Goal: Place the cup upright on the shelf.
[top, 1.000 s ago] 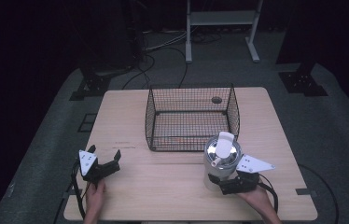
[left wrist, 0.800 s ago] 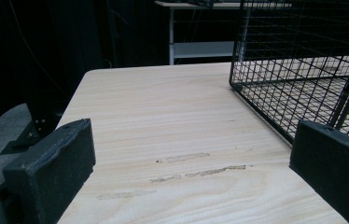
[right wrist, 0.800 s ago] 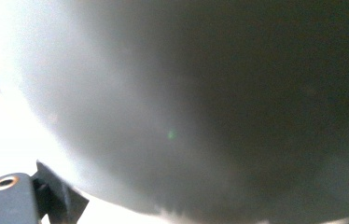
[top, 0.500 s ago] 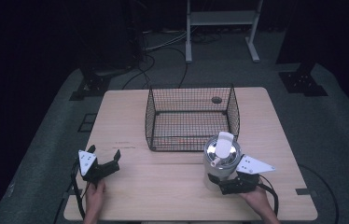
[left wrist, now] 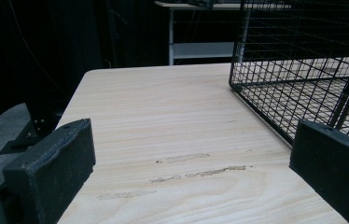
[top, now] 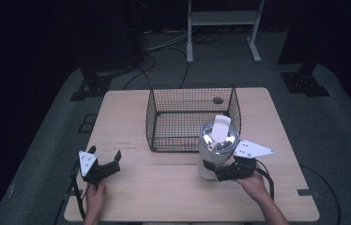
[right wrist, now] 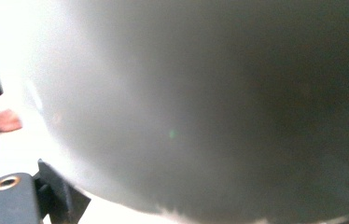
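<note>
Wooden worktop [top: 164,197] carrying black wire basket [top: 190,117], ahead of both tools. White jug-like container [top: 213,147] with shiny top and white handle, upright just before basket's near right corner, gripped low on its body by right tool [top: 218,173]. Left tool [top: 103,165] resting on worktop, jaws wide apart, empty, basket corner ahead-right.

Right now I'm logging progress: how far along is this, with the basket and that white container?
Done: the right tongs are closed on the white container, standing on the table just outside the wire basket. In hand: that grip. Left: if it belongs in the basket, that's undone; the basket looks empty. The left tongs rest open, holding nothing.
</note>
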{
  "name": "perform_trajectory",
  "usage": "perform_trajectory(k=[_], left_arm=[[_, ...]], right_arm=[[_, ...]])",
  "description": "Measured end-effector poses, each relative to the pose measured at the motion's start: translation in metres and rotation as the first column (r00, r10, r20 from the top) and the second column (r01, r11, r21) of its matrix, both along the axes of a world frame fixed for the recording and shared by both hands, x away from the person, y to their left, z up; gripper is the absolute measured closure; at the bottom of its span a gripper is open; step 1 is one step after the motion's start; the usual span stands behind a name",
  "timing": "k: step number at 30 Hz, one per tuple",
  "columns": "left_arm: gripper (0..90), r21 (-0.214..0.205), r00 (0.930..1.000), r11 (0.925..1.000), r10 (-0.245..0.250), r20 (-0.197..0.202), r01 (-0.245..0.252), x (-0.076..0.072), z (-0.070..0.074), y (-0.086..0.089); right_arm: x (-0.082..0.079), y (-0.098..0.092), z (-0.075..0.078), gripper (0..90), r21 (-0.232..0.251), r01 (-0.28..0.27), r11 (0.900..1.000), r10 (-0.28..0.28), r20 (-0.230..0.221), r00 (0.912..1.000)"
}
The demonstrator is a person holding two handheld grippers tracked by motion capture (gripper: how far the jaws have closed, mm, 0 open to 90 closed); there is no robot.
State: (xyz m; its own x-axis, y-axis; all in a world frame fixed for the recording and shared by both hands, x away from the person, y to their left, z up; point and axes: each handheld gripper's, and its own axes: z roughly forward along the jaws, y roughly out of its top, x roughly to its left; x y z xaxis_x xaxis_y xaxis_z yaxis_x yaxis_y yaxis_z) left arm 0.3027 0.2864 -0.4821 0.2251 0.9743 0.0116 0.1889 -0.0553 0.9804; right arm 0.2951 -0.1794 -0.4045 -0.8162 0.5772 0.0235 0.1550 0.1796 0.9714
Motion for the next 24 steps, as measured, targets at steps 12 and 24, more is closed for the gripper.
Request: perform_trajectory(k=[12,24], left_arm=[[0.0,-0.003,1.0,1.0,-0.001,-0.001,0.001,0.0,0.0,0.001],[0.0,-0.004,1.0,1.0,-0.002,0.001,0.002,0.001,0.0,0.001]], right_arm=[[0.031,0.021,0.051,9.6,0.011,-0.039,0.9992,0.039,0.028,0.9989],[0.073,0.046,0.086,9.6,-0.002,-0.026,0.9997,0.026,0.038,0.9989]])
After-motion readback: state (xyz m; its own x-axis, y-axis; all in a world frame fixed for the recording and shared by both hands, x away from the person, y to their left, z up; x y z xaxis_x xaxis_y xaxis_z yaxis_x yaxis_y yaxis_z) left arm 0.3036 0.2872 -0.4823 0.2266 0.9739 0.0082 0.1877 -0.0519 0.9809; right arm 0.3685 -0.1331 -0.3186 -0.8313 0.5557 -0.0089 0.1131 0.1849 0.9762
